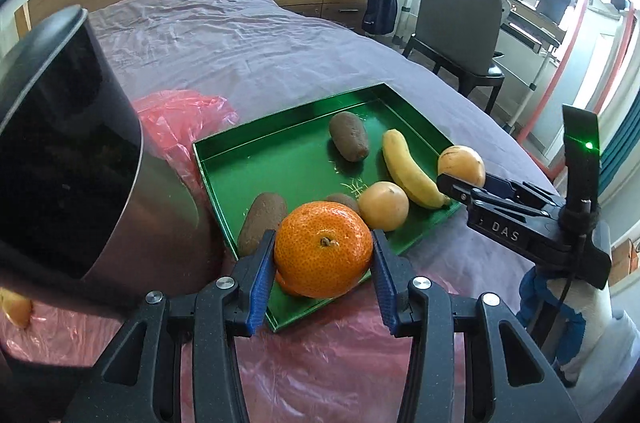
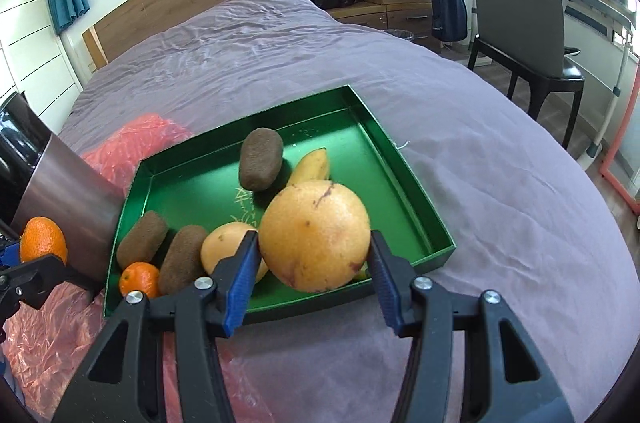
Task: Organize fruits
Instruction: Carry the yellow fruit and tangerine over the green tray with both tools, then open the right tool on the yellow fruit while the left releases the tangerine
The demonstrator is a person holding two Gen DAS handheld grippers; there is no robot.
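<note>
Left claw [image 1: 323,250] clamped on a tangerine [image 1: 323,249], low centre of frame, over the near edge of the green tray [image 1: 280,159]. Right claw [image 2: 313,247] gripping a grapefruit [image 2: 315,235], mid-frame, above the tray's near right side [image 2: 404,179]. Beyond: banana [image 1: 408,169], brown fruits [image 2: 260,159], purple bed [image 2: 280,35].

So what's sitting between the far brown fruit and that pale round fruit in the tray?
The banana lies between the brown fruit and the pale fruit, in the left wrist view.

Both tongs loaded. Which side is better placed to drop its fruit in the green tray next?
Right, probably. The right tongs hold the yellow fruit over the green tray; the left tongs hold the mandarin at its near corner.
</note>
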